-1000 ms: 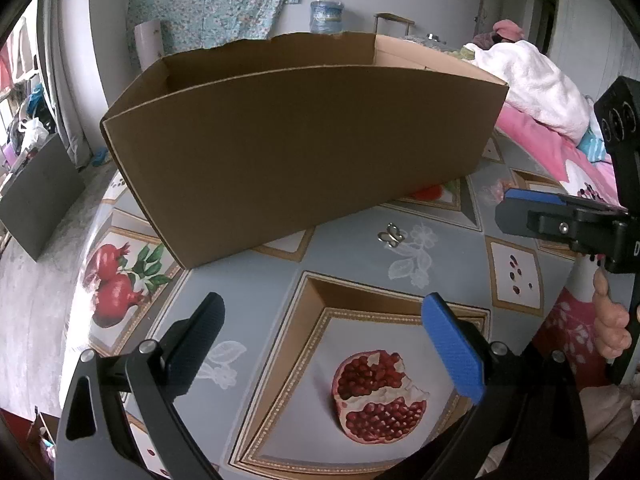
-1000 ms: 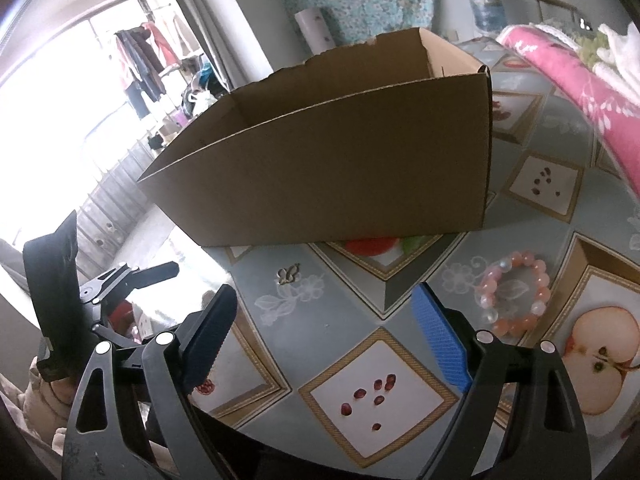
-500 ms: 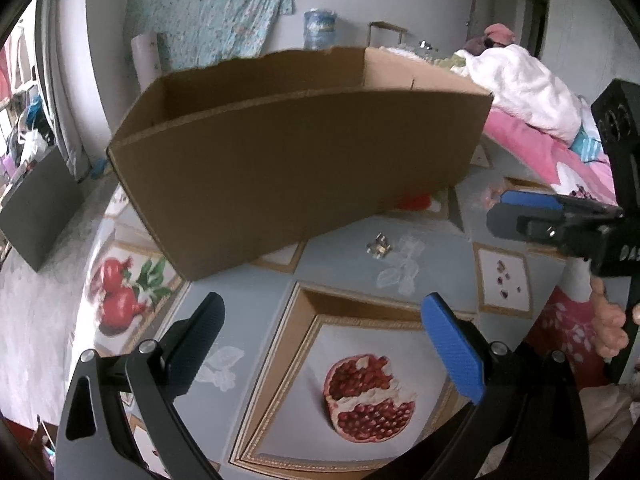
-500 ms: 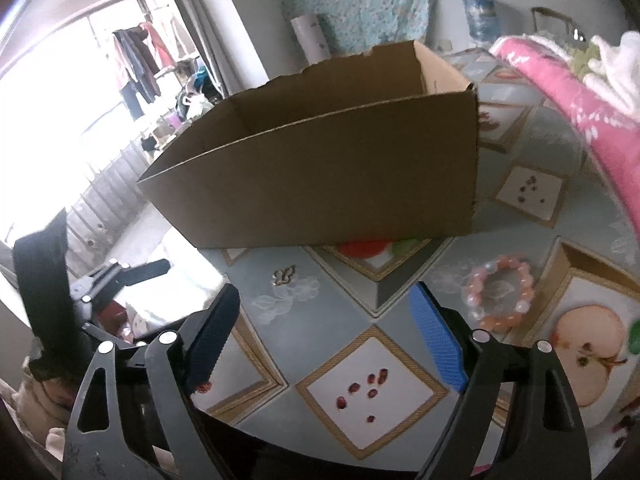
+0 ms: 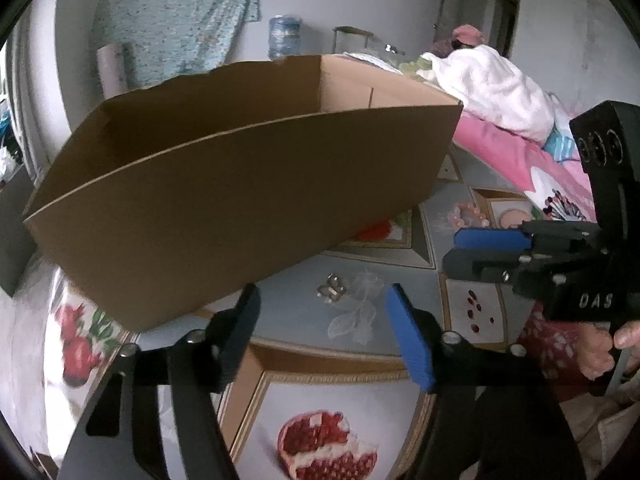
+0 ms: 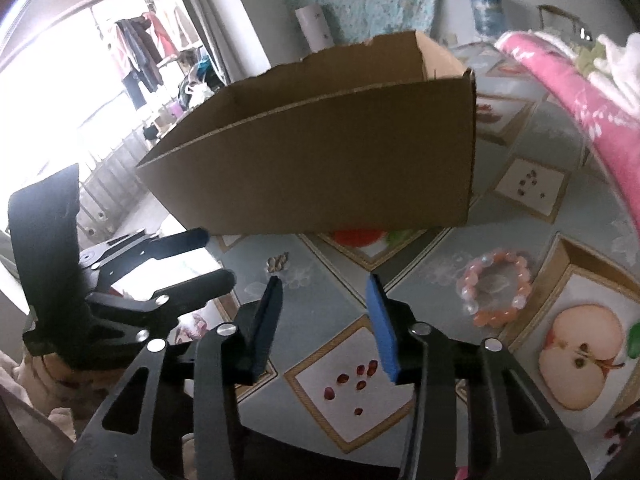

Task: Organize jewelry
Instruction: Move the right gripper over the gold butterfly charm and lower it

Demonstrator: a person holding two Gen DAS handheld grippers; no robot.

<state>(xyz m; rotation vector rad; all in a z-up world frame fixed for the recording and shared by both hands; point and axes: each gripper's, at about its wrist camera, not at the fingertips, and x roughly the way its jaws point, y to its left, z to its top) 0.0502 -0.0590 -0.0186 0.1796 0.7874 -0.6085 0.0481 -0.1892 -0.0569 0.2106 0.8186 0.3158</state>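
Table [image 6: 532,216]: fruit-print cloth under everything.
Box [image 5: 240,200]: open cardboard, toward the table's far edge.
My left tongs [image 5: 324,320]: just been closing, nothing between them.
My right tongs [image 6: 326,312]: likewise narrowing, empty.
Bracelet [image 6: 498,288]: pink beads, near the box's right corner.
Clasp [image 5: 331,289]: small metal piece before the box.

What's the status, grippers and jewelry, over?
Left gripper and right gripper both empty, jaws just been closing. Clasp and bracelet lie on the tablecloth, outside the box. Nothing blocking.
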